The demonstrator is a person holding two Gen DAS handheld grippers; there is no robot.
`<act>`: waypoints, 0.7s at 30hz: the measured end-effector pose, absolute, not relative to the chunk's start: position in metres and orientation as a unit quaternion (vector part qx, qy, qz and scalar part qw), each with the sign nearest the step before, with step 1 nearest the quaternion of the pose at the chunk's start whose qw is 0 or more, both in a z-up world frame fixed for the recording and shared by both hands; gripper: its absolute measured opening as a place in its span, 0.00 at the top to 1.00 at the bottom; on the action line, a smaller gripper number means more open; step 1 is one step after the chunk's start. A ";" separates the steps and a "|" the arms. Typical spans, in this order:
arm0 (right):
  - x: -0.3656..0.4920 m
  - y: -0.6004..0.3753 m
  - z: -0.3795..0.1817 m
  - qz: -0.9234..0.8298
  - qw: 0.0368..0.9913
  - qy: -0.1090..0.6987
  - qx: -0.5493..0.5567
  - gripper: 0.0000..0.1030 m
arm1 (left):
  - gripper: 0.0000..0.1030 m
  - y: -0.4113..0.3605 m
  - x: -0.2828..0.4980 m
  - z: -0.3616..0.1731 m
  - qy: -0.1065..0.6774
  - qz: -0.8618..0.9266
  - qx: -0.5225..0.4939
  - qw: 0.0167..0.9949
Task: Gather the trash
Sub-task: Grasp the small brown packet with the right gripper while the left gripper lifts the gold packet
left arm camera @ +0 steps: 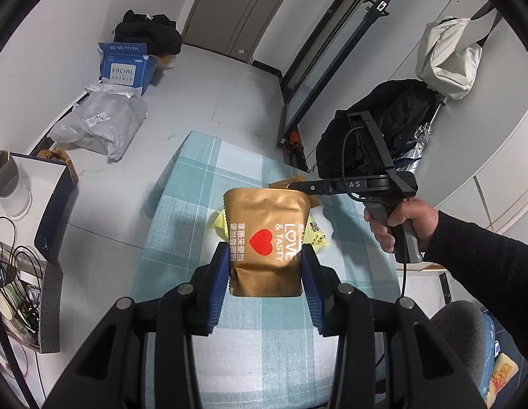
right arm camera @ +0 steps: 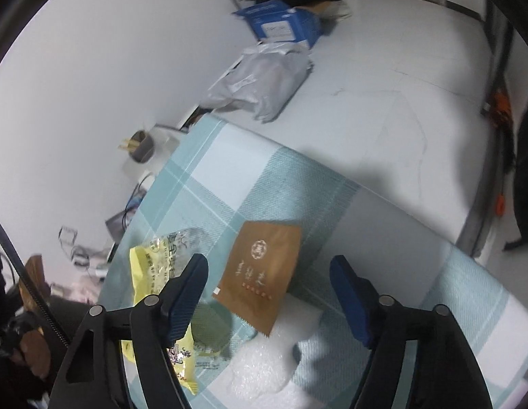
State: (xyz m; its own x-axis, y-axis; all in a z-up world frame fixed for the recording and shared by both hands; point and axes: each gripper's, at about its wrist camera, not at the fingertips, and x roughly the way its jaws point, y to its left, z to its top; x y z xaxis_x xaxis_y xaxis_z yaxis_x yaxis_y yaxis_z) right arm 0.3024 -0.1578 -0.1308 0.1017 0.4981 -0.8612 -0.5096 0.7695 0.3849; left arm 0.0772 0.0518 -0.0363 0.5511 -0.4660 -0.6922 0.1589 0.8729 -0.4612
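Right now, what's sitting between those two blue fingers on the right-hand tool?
In the right wrist view, a flat brown packet lies on the checked tablecloth between the open right gripper fingers, untouched.

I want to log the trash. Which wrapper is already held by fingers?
The gold pouch with the red heart, clamped in the left gripper. The brown packet and yellow wrapper lie on the table.
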 end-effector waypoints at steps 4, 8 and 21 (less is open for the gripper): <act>0.304 -0.148 -0.133 0.345 0.737 0.580 -0.034 0.54 | 0.65 0.051 0.077 -0.035 0.437 -0.183 -0.174 0.863; 0.299 -0.140 -0.133 0.347 0.733 0.580 -0.073 0.78 | 0.65 0.052 0.076 -0.035 0.438 -0.183 -0.174 0.863; 0.285 -0.143 -0.104 0.346 0.762 0.546 -0.036 0.98 | 0.65 0.051 0.072 -0.032 0.428 -0.178 -0.167 0.870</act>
State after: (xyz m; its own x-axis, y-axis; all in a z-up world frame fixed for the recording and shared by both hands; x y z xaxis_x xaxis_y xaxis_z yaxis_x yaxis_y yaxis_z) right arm 0.2848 -0.1428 -0.1038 0.1646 0.4887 -0.8568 -0.5663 0.7580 0.3236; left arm 0.0724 0.0513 -0.0316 0.5704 -0.4523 -0.6856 0.1673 0.8812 -0.4421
